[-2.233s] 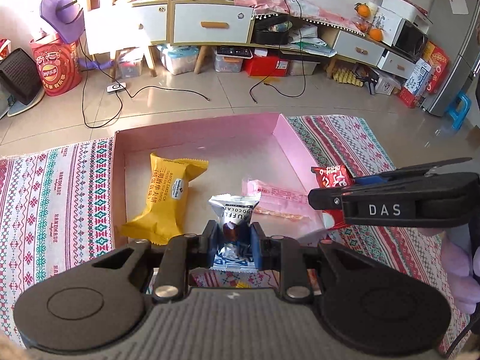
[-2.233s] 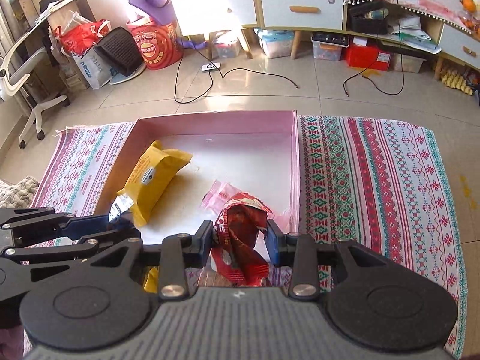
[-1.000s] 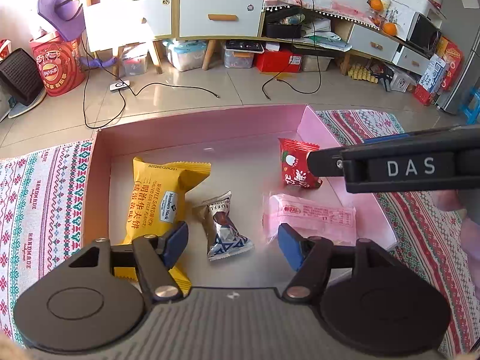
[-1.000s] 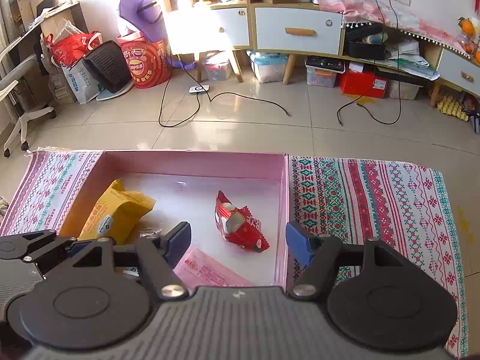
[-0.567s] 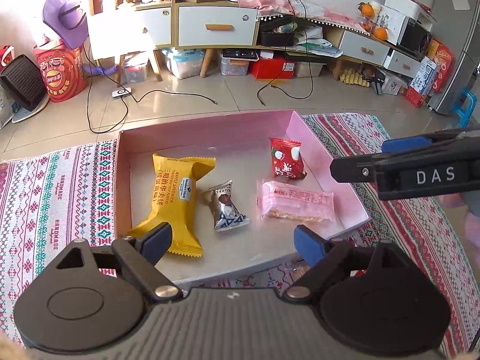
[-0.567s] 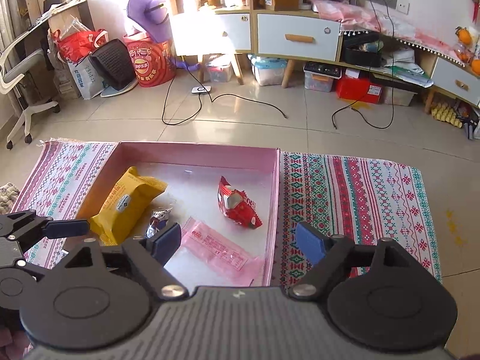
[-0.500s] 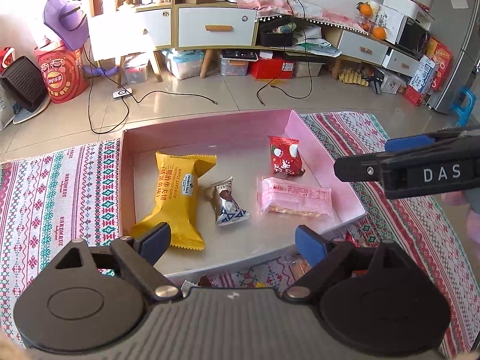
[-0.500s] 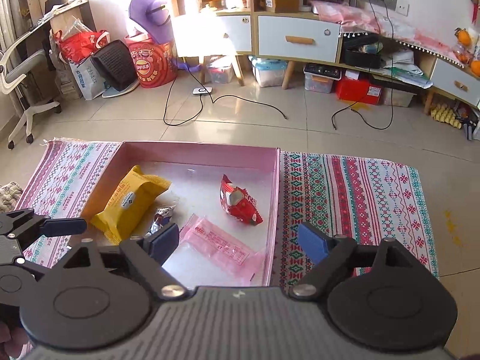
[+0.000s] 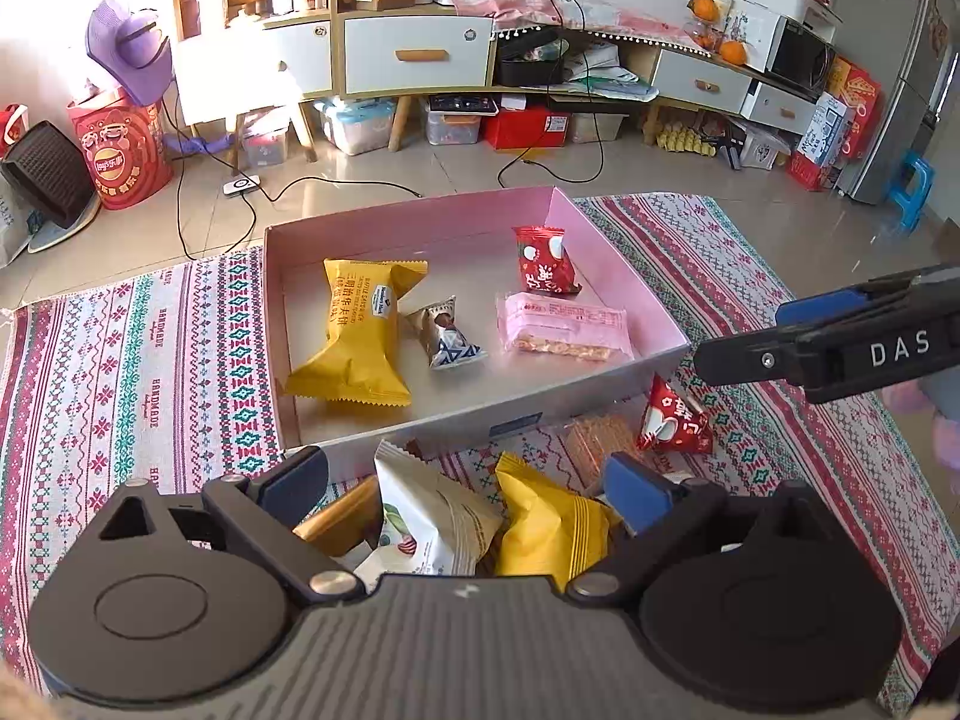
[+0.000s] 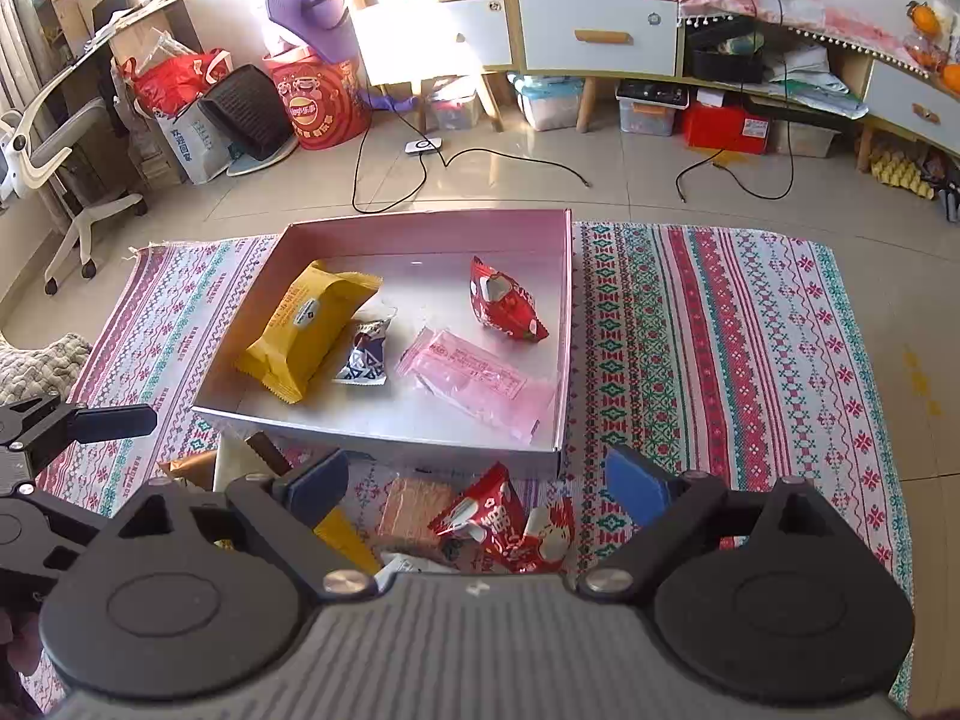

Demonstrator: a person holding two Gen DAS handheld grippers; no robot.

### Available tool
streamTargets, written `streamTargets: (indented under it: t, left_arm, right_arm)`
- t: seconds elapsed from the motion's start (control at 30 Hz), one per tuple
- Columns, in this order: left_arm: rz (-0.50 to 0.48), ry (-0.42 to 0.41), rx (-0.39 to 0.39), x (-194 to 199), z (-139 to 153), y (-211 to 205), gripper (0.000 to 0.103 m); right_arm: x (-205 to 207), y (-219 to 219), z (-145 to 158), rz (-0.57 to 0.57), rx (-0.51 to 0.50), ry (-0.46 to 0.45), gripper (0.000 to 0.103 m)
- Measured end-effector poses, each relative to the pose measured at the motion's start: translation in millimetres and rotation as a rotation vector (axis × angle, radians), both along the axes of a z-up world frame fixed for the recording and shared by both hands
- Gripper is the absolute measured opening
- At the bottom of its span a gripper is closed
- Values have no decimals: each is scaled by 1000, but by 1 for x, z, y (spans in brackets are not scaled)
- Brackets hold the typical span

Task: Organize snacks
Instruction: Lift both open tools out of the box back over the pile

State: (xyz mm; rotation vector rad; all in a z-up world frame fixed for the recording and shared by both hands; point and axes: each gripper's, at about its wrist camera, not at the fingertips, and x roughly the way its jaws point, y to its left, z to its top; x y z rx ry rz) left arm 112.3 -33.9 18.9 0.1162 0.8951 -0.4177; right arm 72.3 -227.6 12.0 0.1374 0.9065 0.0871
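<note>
Pink box [image 9: 618, 276] holds four snacks; more snacks [image 9: 540, 522] lie loose on the mat [image 10: 720, 330]. Left gripper [image 9: 465, 483] and right gripper [image 10: 477, 477] gape, empty.

Glossy tiled floor [image 10: 540, 180], patterned woven rug [image 10: 720, 330], white-drawered wooden cabinets [image 9: 414, 54], office chair [image 10: 66, 180], strong sunlight.

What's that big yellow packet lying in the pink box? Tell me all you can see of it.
The yellow packet is a puffy pillow-shaped snack wrapper of glossy film, with crimped zigzag ends, printed characters and a small white label. It looks sealed and lies flat on the floor of the pink box, near the left wall. The small silver-blue candy lies close beside it; neither gripper touches it.
</note>
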Motion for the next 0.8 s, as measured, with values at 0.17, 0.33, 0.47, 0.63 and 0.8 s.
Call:
streamTargets:
  t: [0.17,0.33,0.47,0.63,0.8]
  left_arm:
    - [-20,-6,22,-15,-5,5,102]
    - [-18,10,12,-26,-12,10,102]
    - [-7,45,37,-34,-19,9,102]
    - [-59,56,66,-46,-27,2,102]
    - [-92,59,84,-50,-32,-7,102]
  right_arm:
    - [-14,-3,-8,-6,29,21,94]
    - [-25,-3,-19,-22,17,51,94]
    - [-34,-2,-28,-31,12,84,94]
    - [-39,5,-37,-3,3,121,94]
    - [-39,13,-40,30,-7,128,94]
